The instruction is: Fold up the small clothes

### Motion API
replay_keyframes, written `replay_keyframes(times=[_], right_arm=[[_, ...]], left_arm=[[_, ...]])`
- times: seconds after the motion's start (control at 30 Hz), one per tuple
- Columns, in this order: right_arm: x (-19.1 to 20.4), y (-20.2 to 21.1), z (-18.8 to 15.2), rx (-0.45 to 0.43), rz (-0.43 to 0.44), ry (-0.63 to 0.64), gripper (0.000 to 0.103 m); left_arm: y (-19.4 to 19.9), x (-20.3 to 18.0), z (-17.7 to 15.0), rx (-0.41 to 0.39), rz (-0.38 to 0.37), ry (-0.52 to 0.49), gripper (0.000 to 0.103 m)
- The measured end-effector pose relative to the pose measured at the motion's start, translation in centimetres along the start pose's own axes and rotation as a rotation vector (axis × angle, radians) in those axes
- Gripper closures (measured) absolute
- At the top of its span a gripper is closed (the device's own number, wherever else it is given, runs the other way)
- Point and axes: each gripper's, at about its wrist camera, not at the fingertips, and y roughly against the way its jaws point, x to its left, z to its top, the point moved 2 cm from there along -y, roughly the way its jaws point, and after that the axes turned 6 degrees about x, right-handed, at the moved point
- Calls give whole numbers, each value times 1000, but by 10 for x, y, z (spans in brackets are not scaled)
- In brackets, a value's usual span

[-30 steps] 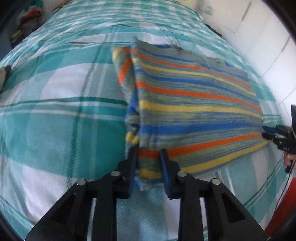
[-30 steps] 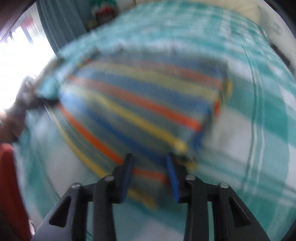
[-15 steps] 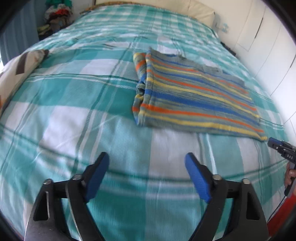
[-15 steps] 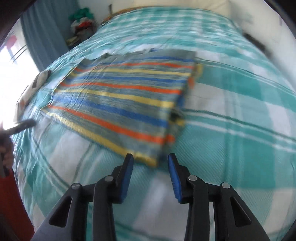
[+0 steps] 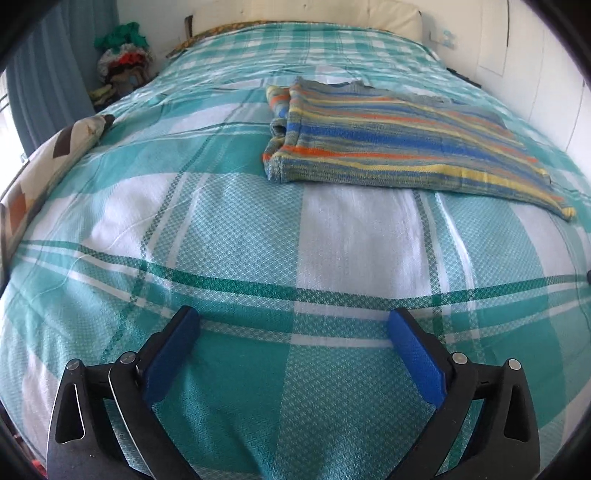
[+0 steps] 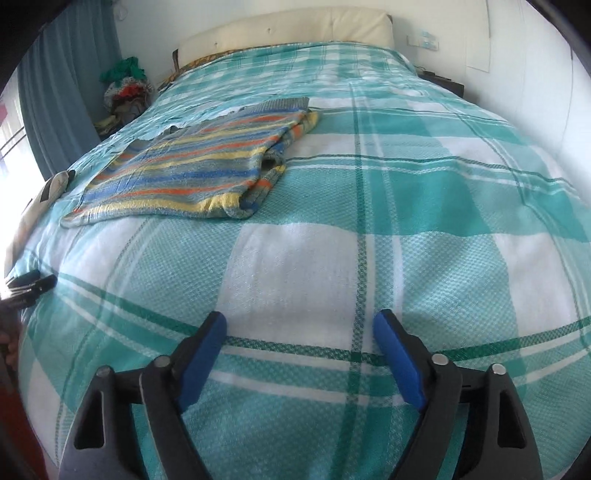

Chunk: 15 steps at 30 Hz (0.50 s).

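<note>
A striped knit garment (image 5: 399,144) in blue, orange, yellow and grey lies folded flat on the bed, with a sleeve tucked along its folded edge. It also shows in the right wrist view (image 6: 195,162), at the upper left. My left gripper (image 5: 293,325) is open and empty, low over the bedspread, well short of the garment. My right gripper (image 6: 299,326) is open and empty, also well back from the garment. The left gripper's tip (image 6: 27,286) shows at the left edge of the right wrist view.
The bed carries a teal and white checked bedspread (image 5: 236,229). A patterned pillow (image 5: 48,162) lies at its left edge. A pile of clothes (image 5: 123,62) sits on the floor by blue curtains. White walls stand to the right, and a cream headboard (image 6: 288,27) at the far end.
Both grippers let go of the garment, opened wide and drew back from it. The garment now lies flat and farther away in both views.
</note>
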Motion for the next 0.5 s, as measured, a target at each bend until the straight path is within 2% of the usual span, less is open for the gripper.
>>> replay_keyframes(times=[0.1,0.5], right_arm=[[1,-4,-1,-5,7,16,11],[1,-6,-2,-13,14,15,10]], left_arm=[[-1,1,0,-13,4,-1,1],[0,-2,-5,-28,0,2,1]])
